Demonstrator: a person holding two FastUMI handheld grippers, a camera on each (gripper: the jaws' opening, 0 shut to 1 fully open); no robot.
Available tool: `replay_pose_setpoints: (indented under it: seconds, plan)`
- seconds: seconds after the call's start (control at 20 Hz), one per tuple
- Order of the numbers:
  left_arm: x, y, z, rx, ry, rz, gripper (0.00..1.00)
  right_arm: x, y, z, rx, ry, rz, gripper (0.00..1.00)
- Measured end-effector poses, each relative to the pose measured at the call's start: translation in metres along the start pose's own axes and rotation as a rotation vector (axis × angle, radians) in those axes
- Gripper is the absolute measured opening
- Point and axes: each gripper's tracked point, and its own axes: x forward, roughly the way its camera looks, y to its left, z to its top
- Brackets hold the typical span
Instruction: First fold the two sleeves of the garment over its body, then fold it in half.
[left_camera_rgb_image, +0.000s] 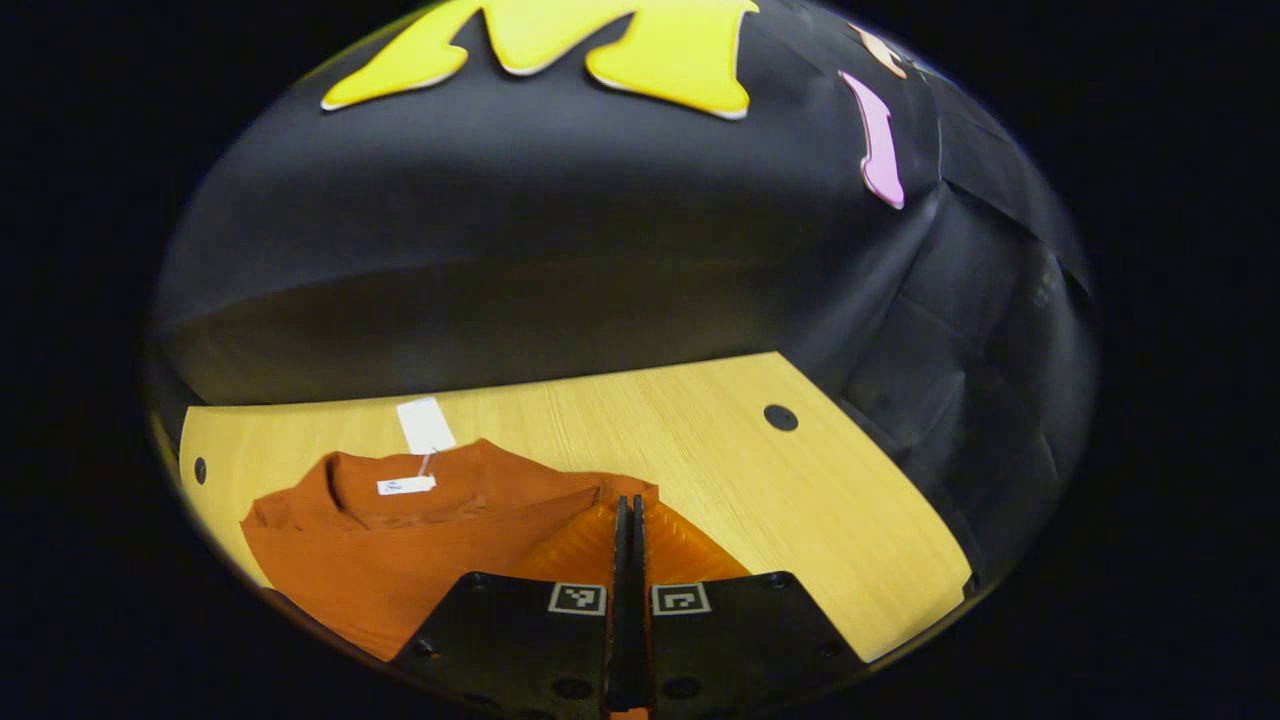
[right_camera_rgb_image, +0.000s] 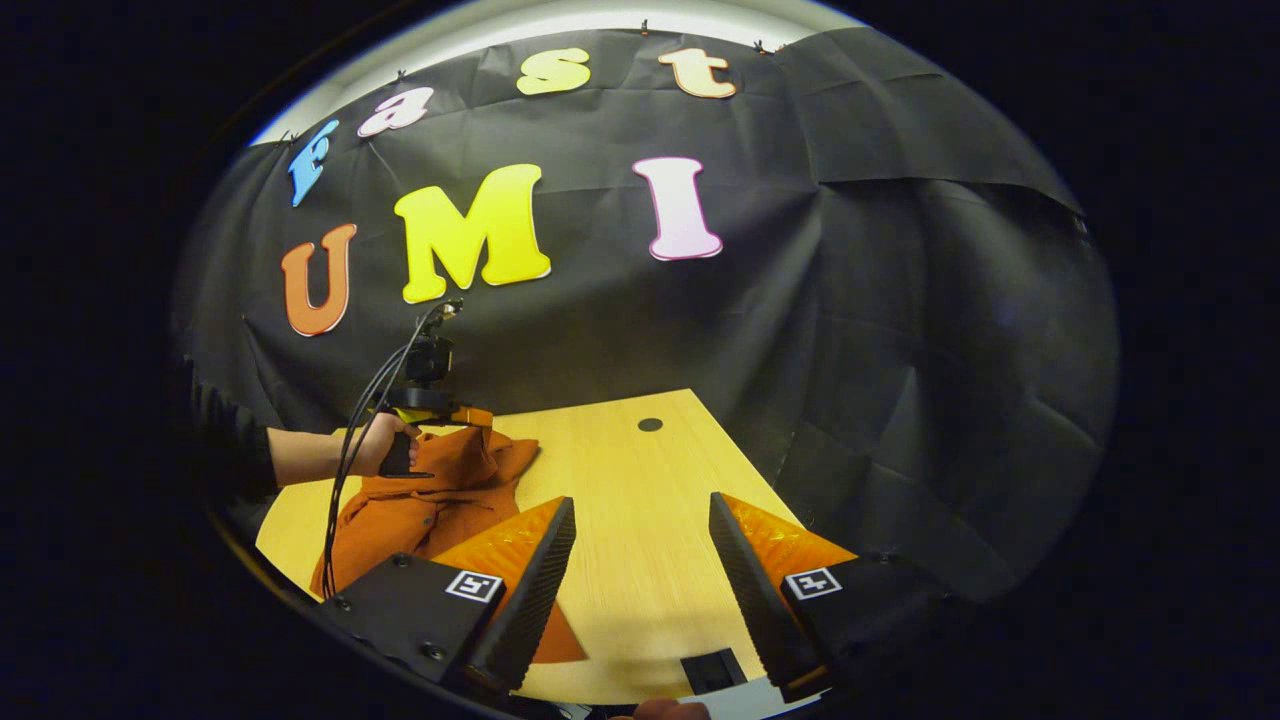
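**Left hand-held gripper closed over an orange garment, right one spread wide above the desk**

I hold a hand-held gripper in each hand over a pale wooden desk (left_camera_rgb_image: 820, 500) in a booth with black cloth walls. The task's thing, an orange garment (left_camera_rgb_image: 400, 540), lies on the left part of the desk. In the left gripper view its neck opening faces the far side, with a white tag (left_camera_rgb_image: 425, 425) lying on the wood just beyond the collar.

My left hand-held gripper (left_camera_rgb_image: 628, 520) has its two fingers brought together with no gap between them. I cannot tell whether a layer of cloth is pinched there. In the right gripper view, my hand (right_camera_rgb_image: 385, 445) holds that tool over the garment, where cloth bunches and rises toward it, so I judge part of the fabric is being lifted to carry it across the body.

My right hand-held gripper (right_camera_rgb_image: 640, 560) hangs with its fingers wide apart, holding nothing, over bare wood right of the garment. I judge it waits there, clear of the fold.
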Motion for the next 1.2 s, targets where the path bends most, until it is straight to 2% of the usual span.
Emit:
replay_pose_setpoints:
  seconds: [0.15, 0.25, 0.3, 0.35, 0.4, 0.45, 0.6, 0.65, 0.75, 0.85, 0.9, 0.95, 1.0, 1.15, 1.2]
  plan:
    - [0.032, 0.002, -0.026, 0.036, 0.072, 0.043, 0.03, -0.006, -0.011, -0.006, -0.007, 0.027, -0.032, 0.84]
    - [0.046, 0.0, -0.036, 0.021, 0.073, 0.08, 0.03, -0.007, -0.014, -0.008, -0.025, 0.036, -0.04, 0.87]
    - [0.046, -0.003, -0.034, 0.01, 0.053, 0.075, 0.04, -0.007, -0.013, -0.009, -0.029, 0.04, -0.036, 0.87]
    - [0.047, -0.007, -0.028, 0.001, 0.022, 0.07, 0.0, -0.006, -0.01, -0.01, -0.032, 0.045, -0.025, 0.87]
    - [0.046, -0.016, -0.026, -0.017, 0.002, 0.041, 0.12, -0.003, -0.006, -0.009, -0.037, 0.048, -0.011, 0.87]
    - [0.042, -0.024, -0.023, -0.026, -0.004, 0.02, 0.1, -0.001, 0.0, -0.009, -0.046, 0.049, 0.009, 0.87]
    - [0.001, -0.024, 0.005, -0.003, -0.118, 0.086, 1.0, 0.011, 0.028, 0.001, -0.067, 0.024, 0.097, 0.87]
    - [-0.019, -0.024, 0.012, -0.005, -0.159, 0.097, 1.0, 0.015, 0.038, 0.005, -0.072, 0.011, 0.122, 0.87]
    - [-0.098, -0.016, 0.036, 0.034, -0.271, 0.135, 1.0, 0.026, 0.069, 0.012, -0.087, -0.021, 0.195, 0.87]
    - [-0.157, -0.007, 0.037, 0.043, -0.345, 0.179, 0.99, 0.032, 0.094, 0.015, -0.096, -0.049, 0.238, 0.91]
    - [-0.201, 0.012, 0.04, 0.047, -0.408, 0.243, 1.0, 0.034, 0.111, 0.016, -0.099, -0.064, 0.258, 0.91]
    - [-0.251, 0.037, 0.032, 0.029, -0.45, 0.336, 0.99, 0.032, 0.132, 0.019, -0.099, -0.084, 0.285, 0.91]
    - [-0.304, 0.061, 0.008, -0.001, -0.467, 0.398, 0.98, 0.022, 0.164, 0.022, -0.103, -0.121, 0.32, 0.92]
    - [-0.375, 0.09, -0.031, 0.011, -0.507, 0.492, 0.99, 0.008, 0.194, 0.021, -0.134, -0.169, 0.324, 0.92]
    - [-0.405, 0.099, -0.058, 0.01, -0.502, 0.52, 0.98, 0.0, 0.205, 0.015, -0.142, -0.175, 0.326, 0.93]
